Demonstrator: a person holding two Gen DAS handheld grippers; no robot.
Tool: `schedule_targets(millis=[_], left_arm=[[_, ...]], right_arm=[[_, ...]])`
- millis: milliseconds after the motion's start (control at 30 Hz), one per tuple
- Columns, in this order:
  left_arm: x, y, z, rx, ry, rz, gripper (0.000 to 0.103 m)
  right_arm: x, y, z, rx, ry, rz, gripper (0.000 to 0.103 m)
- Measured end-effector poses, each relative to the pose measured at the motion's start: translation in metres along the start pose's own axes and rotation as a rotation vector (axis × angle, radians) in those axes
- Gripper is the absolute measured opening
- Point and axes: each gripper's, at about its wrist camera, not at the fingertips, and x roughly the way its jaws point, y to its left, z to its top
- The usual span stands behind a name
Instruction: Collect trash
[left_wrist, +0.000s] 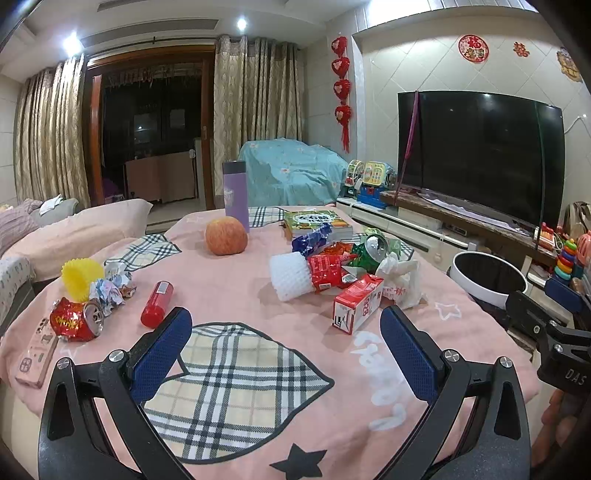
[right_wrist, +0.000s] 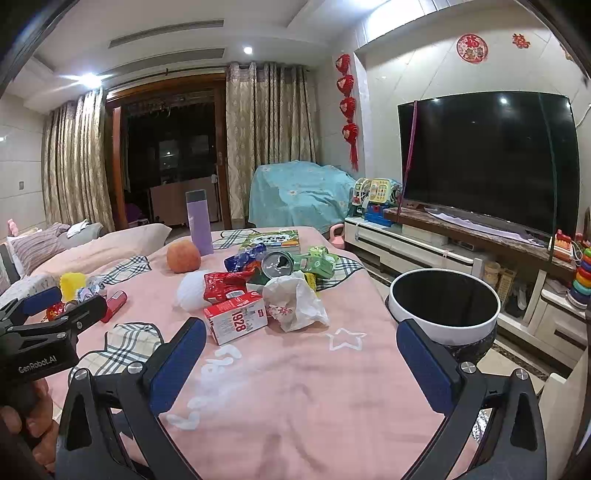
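A pile of trash lies on the pink tablecloth (left_wrist: 236, 295): a red-and-white carton (left_wrist: 356, 308) (right_wrist: 236, 321), a white plastic bag (left_wrist: 400, 282) (right_wrist: 295, 301), a white foam net (left_wrist: 290, 277), a red wrapper (left_wrist: 327, 269), a crushed green can (right_wrist: 277, 264) and a blue wrapper (left_wrist: 310, 238). At the left lie a crushed red can (left_wrist: 75, 319), crumpled paper (left_wrist: 110, 286), a yellow ribbed cup (left_wrist: 81, 278) and a red tube (left_wrist: 157, 304). My left gripper (left_wrist: 286, 317) is open over the plaid patch, short of the carton. My right gripper (right_wrist: 301, 326) is open, empty, just before the carton and bag.
A white-rimmed bin (right_wrist: 443, 325) stands off the table's right edge. An apple (left_wrist: 226, 240), a purple bottle (left_wrist: 236, 195) and a green book (left_wrist: 317, 221) sit at the far side. A pink remote (left_wrist: 35, 354) lies at the left edge. A TV (left_wrist: 480, 155) is beyond the bin.
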Motion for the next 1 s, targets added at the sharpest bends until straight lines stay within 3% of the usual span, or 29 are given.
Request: schedule_targets(millis=[1000], left_arm=[[0.016, 0.004, -0.003, -0.004, 0.044, -0.012, 0.103]], right_arm=[[0.009, -0.002, 0.002, 0.008, 0.031, 0.023, 0.103]])
